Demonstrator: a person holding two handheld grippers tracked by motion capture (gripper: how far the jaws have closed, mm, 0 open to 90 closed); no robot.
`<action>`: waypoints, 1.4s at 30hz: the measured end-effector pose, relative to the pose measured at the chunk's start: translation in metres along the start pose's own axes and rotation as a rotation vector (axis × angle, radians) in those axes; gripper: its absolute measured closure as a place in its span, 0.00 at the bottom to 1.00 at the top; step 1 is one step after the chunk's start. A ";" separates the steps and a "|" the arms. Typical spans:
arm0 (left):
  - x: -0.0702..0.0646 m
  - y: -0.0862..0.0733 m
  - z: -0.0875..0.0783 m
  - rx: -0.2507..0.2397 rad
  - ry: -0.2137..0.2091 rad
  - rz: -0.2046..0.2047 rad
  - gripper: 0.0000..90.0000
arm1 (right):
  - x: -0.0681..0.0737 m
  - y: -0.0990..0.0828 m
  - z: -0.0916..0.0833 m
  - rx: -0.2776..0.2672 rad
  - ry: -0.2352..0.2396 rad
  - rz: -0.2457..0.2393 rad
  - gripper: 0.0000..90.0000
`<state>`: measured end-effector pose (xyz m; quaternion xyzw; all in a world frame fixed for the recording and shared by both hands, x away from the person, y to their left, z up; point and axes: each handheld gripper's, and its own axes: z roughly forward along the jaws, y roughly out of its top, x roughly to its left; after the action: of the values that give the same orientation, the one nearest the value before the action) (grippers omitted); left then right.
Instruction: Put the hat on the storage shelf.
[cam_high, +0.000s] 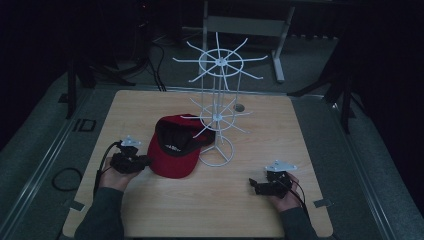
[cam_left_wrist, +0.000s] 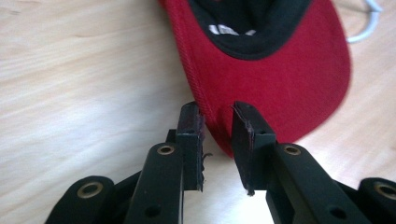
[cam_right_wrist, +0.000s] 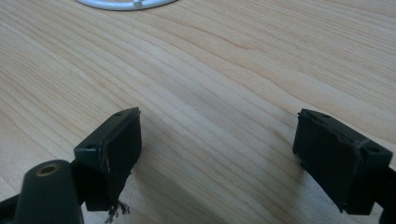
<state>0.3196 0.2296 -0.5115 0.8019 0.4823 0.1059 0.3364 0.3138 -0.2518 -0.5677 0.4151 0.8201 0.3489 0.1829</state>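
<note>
A red cap (cam_high: 172, 150) lies upside down on the wooden table (cam_high: 210, 210), its black lining up and its brim toward me. My left gripper (cam_high: 147, 161) sits at the brim's left edge. In the left gripper view the red brim (cam_left_wrist: 289, 79) runs in between the jaws of the left gripper (cam_left_wrist: 218, 116), which stand narrowly apart with a gap showing at each pad. My right gripper (cam_high: 251, 183) rests low at the table's front right. Its jaws are wide apart over bare wood in the right gripper view, and the right gripper (cam_right_wrist: 219, 135) holds nothing.
A white wire rack (cam_high: 218, 90) with radiating hooks stands just behind and right of the cap. Its ring base (cam_high: 216, 150) touches the cap's right side and shows as a white ring (cam_right_wrist: 126, 3) ahead of the right gripper. Dark floor and stands surround the table.
</note>
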 end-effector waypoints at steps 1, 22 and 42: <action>-0.002 -0.001 0.000 -0.001 -0.017 -0.001 0.82 | 0.000 0.000 0.000 0.000 0.000 0.000 0.17; -0.021 -0.004 0.055 0.072 -0.307 -0.051 0.66 | 0.000 0.000 0.000 -0.001 0.000 -0.003 0.17; -0.036 -0.010 0.042 0.057 -0.313 0.014 0.95 | 0.000 0.000 0.000 0.000 0.000 -0.003 0.17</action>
<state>0.3150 0.1835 -0.5441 0.8211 0.4213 -0.0318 0.3838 0.3139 -0.2520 -0.5678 0.4140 0.8205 0.3487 0.1835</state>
